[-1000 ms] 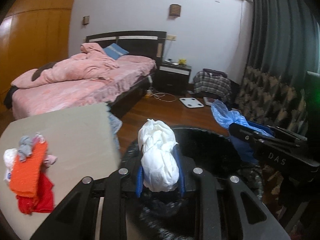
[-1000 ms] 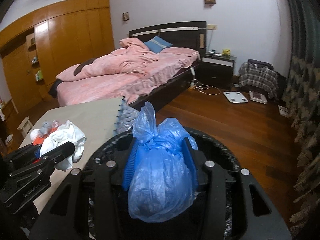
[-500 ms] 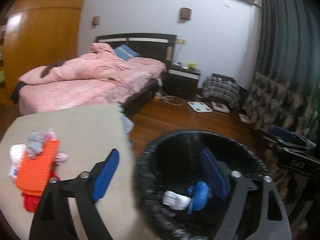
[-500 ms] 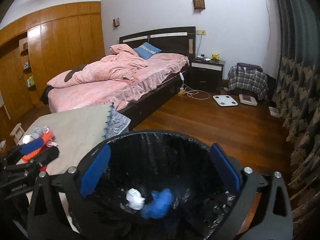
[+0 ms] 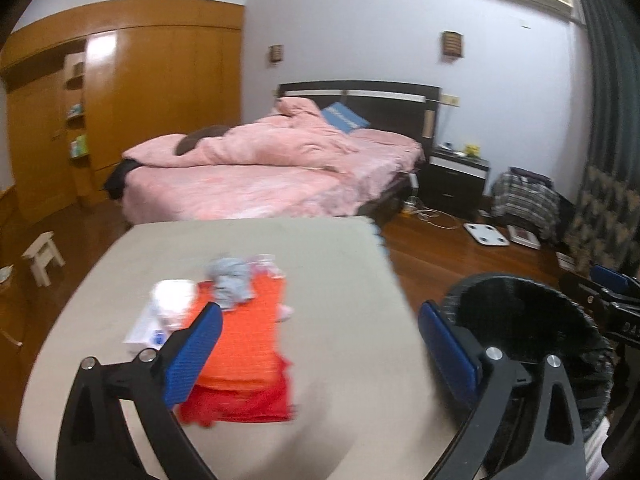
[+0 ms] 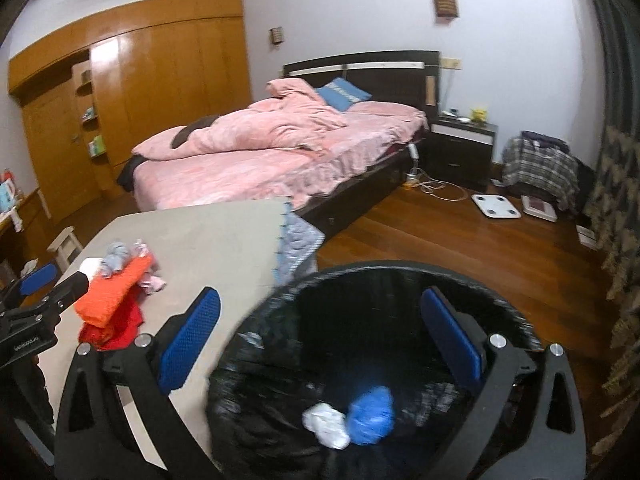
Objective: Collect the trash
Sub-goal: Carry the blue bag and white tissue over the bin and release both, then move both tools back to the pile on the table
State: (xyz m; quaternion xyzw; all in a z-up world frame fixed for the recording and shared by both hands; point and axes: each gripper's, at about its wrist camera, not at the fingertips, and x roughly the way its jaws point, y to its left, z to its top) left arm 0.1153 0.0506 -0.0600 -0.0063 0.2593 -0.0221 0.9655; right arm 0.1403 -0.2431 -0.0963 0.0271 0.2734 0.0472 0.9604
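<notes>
Black liner filled the bin (image 6: 400, 280) beside your worktop (image 6: 208, 240), and 2 pieces of trash lay at its bottom: a white wad (image 6: 326, 426) touching a blue bag (image 6: 372, 410). Your right gripper (image 6: 320, 348) hung over the bin, fingers spread wide and empty. Your left gripper (image 5: 320, 352) hung over the worktop near orange cloth (image 5: 244, 340), fingers spread too.

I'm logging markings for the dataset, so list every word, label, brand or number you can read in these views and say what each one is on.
"DAS", cut off at the frame edge: on the black body of the right gripper, seen from the left wrist.
Small white print on the left gripper body, seen from the right wrist: too blurred to read.
White print on the blue pillow: too small to read.
Nothing else is legible.
</notes>
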